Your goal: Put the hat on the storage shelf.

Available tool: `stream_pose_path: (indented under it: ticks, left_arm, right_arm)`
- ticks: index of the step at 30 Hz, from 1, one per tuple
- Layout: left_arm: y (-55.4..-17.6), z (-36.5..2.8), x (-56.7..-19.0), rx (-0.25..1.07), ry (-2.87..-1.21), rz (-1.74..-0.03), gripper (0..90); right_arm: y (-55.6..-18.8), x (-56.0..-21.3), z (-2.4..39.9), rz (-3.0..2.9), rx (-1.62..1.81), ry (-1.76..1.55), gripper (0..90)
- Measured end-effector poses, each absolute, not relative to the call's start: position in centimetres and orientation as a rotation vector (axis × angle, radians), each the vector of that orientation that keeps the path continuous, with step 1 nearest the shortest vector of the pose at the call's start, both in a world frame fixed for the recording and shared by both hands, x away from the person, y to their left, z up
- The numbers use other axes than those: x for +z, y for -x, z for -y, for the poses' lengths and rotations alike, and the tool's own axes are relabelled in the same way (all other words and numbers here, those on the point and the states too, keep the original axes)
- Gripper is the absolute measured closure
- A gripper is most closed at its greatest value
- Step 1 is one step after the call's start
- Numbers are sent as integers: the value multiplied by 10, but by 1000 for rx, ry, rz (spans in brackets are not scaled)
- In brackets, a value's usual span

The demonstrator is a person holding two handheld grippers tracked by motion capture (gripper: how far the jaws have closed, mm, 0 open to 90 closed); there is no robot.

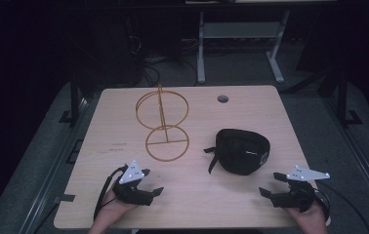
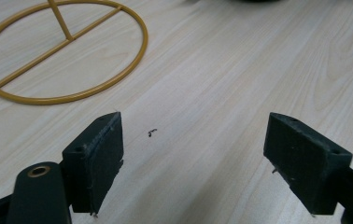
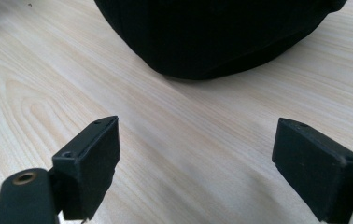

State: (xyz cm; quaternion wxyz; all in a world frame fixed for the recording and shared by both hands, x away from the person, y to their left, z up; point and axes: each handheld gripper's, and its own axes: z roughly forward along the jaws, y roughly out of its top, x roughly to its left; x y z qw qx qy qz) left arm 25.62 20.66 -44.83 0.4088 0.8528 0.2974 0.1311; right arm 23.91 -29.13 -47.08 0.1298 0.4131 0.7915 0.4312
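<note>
One pale wood desk carries everything. Gold wire stand upright at centre-left; black cap lies to its right, apart. Left claw and right claw rest near the front edge, both spread wide, holding nothing.

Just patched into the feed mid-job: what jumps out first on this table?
The gold wire stand draws the eye first, upright left of the table's centre, its round base ahead of the open left gripper. To its right lies a black cap, just beyond the open right gripper. Both grippers sit near the front edge, holding nothing.
</note>
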Motion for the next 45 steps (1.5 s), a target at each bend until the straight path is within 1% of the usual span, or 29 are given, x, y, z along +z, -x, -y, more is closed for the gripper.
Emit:
stream_pose_path:
  ticks: [9, 11, 19, 21, 23, 24, 25, 26, 27, 28, 29, 30, 35, 37, 39, 45]
  left_arm:
    - [-257, -196, -449, 301, -2158, -727, 184]
    - [-254, -190, -444, 301, -2160, -689, 188]
    - [-258, -170, -427, 268, -2160, -637, 194]
    - [-262, -156, -418, 244, -2164, -607, 194]
    - [-264, -152, -415, 240, -2174, -588, 193]
    - [-268, -142, -408, 219, -2169, -575, 193]
    - [-268, -142, -408, 219, -2169, -575, 193]
    - [-271, -132, -401, 205, -2175, -554, 193]
    - [-271, -132, -401, 205, -2175, -554, 193]
    - [-273, -123, -393, 186, -2174, -527, 194]
    - [-273, -123, -393, 186, -2174, -527, 193]
    - [-275, -113, -383, 171, -2180, -497, 194]
    - [-279, -88, -362, 166, -2200, -417, 194]
    - [-280, -84, -359, 163, -2204, -406, 193]
    - [-284, -76, -356, 119, -2204, -388, 192]
    - [-294, -55, -351, 124, -2233, -354, 193]
  right_arm:
    - [-237, -471, 295, -2287, 1284, -1208, 147]
    - [-237, -469, 295, -2280, 1292, -1215, 147]
    - [-237, -470, 293, -2287, 1306, -1208, 146]
    - [-237, -470, 295, -2287, 1316, -1212, 146]
    - [-238, -470, 295, -2292, 1316, -1210, 146]
    - [-238, -470, 295, -2297, 1316, -1204, 147]
    - [-238, -470, 296, -2300, 1315, -1200, 147]
    - [-238, -471, 296, -2302, 1312, -1198, 146]
    - [-238, -470, 296, -2305, 1311, -1202, 146]
    - [-238, -470, 296, -2302, 1317, -1204, 147]
    - [-238, -470, 296, -2302, 1317, -1204, 147]
    - [-238, -470, 296, -2306, 1321, -1198, 146]
    - [-238, -470, 295, -2310, 1323, -1186, 146]
    - [-237, -470, 295, -2307, 1326, -1185, 146]
    - [-238, -470, 296, -2312, 1338, -1188, 145]
    - [-238, -470, 298, -2301, 1357, -1205, 144]
